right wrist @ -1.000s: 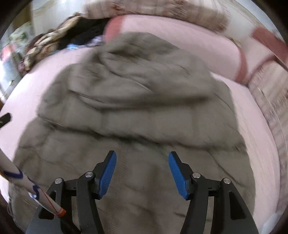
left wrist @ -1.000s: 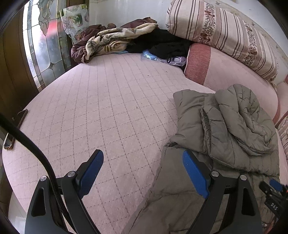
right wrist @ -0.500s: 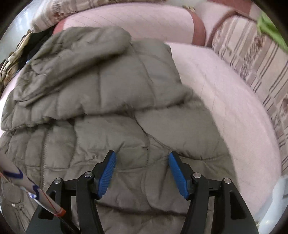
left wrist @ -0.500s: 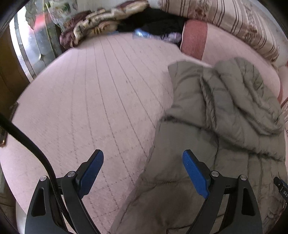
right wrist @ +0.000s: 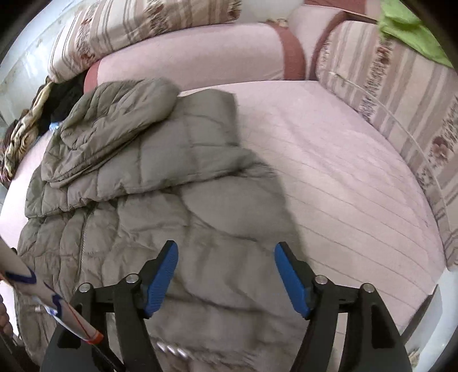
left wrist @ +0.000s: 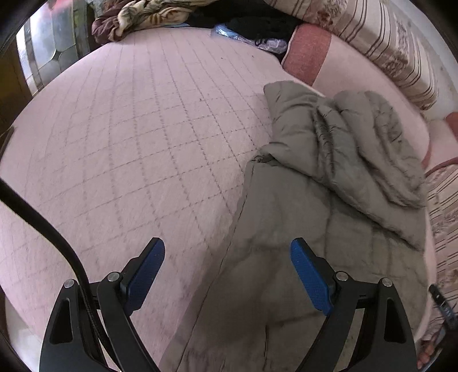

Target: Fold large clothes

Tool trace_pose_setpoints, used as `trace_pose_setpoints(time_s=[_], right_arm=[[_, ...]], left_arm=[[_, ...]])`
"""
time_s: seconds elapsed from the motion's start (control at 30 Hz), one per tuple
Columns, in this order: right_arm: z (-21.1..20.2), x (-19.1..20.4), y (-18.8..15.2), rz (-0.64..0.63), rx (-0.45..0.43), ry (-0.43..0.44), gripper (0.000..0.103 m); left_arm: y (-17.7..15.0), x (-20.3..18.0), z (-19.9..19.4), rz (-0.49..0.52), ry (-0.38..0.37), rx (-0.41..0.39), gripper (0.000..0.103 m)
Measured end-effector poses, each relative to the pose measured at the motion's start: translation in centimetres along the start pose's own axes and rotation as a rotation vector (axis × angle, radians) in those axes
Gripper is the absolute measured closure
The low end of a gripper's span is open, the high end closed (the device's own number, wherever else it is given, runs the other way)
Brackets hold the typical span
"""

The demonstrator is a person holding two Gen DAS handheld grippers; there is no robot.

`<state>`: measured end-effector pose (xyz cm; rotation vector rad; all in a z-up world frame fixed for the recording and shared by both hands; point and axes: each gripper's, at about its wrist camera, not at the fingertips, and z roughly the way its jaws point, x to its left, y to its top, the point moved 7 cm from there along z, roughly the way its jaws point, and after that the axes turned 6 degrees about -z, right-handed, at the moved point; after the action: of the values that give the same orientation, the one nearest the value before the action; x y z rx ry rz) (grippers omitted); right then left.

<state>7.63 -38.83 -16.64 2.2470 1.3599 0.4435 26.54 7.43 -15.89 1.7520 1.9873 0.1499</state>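
An olive-grey quilted puffer jacket (left wrist: pixel 329 200) lies on the pink quilted bed (left wrist: pixel 143 137), its upper part and sleeves folded over the body. My left gripper (left wrist: pixel 227 269) is open and empty, hovering over the jacket's left edge. In the right wrist view the jacket (right wrist: pixel 160 183) fills the left and centre. My right gripper (right wrist: pixel 226 271) is open and empty above the jacket's lower right part.
A heap of clothes and a patterned blanket (left wrist: pixel 143 14) lies at the bed's far end. Striped cushions (left wrist: pixel 372 37) and pink bolsters (right wrist: pixel 200 54) ring the bed. A green cloth (right wrist: pixel 409 28) lies on a cushion at right. Bare bed (right wrist: pixel 343 171) lies right of the jacket.
Both grippers stayed open. The left view tipped down and closer over the jacket's left edge. The right gripper swung right, toward the jacket's right side and the bare bed.
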Motion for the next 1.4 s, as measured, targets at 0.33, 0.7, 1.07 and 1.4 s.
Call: trace_pose_setpoints(time_s=[0.33, 0.7, 1.07, 1.4], right_arm=[[-1.1, -8.3, -6.0, 0.109, 0.029, 0.046, 0.022], [1.0, -8.7, -10.1, 0.238, 0.081, 0.256, 0.022], [0.8, -8.1, -11.9, 0.302, 0.075, 0.383, 0.022], [0.7, -7.2, -12.8, 0.341, 0.087, 0.52, 0.021]], left_arm=[[-4.2, 4.7, -3.7, -0.017, 0.004, 0.015, 0.014], [-7.9, 6.4, -3.1, -0.095, -0.169, 0.125, 0.014], [-10.8, 5.0, -3.3, -0.03, -0.258, 0.143, 0.009], [-13.4, 3.5, -4.1, 0.022, -0.388, 0.221, 0.007]])
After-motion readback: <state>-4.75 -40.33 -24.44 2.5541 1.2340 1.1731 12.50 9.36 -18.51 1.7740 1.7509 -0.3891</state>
